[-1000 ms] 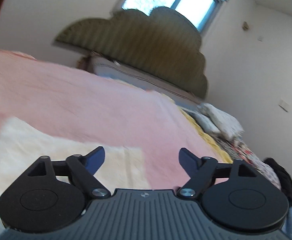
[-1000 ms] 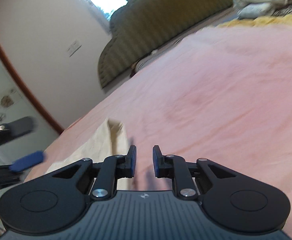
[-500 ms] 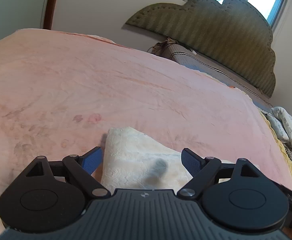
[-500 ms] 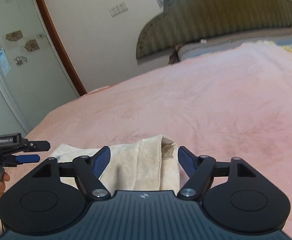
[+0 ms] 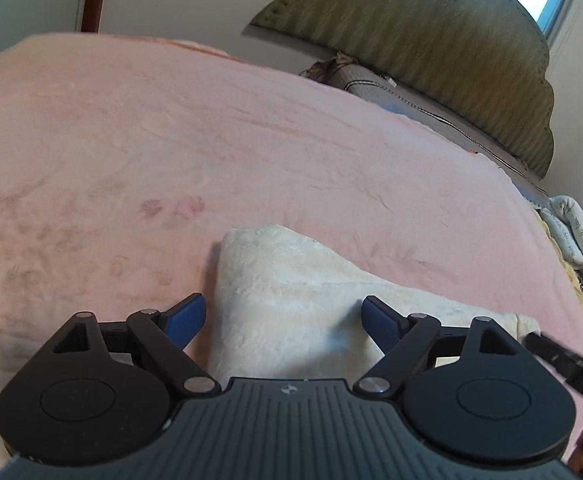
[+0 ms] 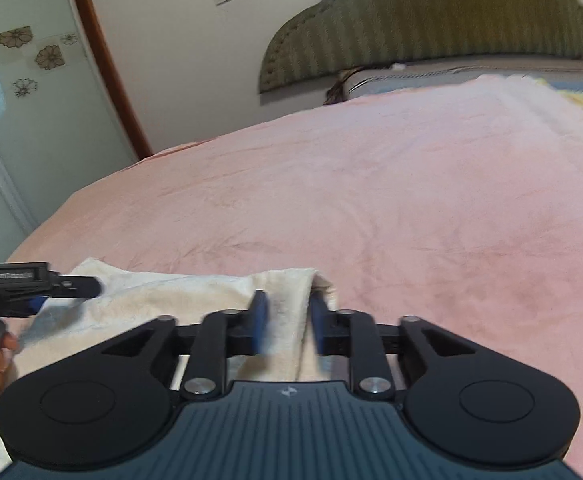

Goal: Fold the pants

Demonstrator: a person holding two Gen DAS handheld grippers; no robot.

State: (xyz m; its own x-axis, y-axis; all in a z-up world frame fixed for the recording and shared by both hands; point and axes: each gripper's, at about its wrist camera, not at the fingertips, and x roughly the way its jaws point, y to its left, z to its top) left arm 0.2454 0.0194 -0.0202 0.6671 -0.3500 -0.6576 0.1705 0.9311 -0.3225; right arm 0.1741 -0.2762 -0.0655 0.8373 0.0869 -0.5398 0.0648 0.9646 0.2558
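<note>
Low in both frames, the cream pants [image 5: 291, 304] lie folded on the pink bed cover [image 5: 171, 140]. At the bottom of the left wrist view, the left hand-held gripper [image 5: 282, 320] stands wide apart over one corner, pressing nothing. In the right wrist view, the right hand-held gripper [image 6: 287, 322] has just been closing, a ridge of the pants between its blurred jaws; whether they pinch it I cannot tell.

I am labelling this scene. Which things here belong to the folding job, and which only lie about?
For the job: cream pants; left tongs, open over them; right tongs, closing around a fold.

Lying about: pink bedspread; green headboard; bundled bedding.
</note>
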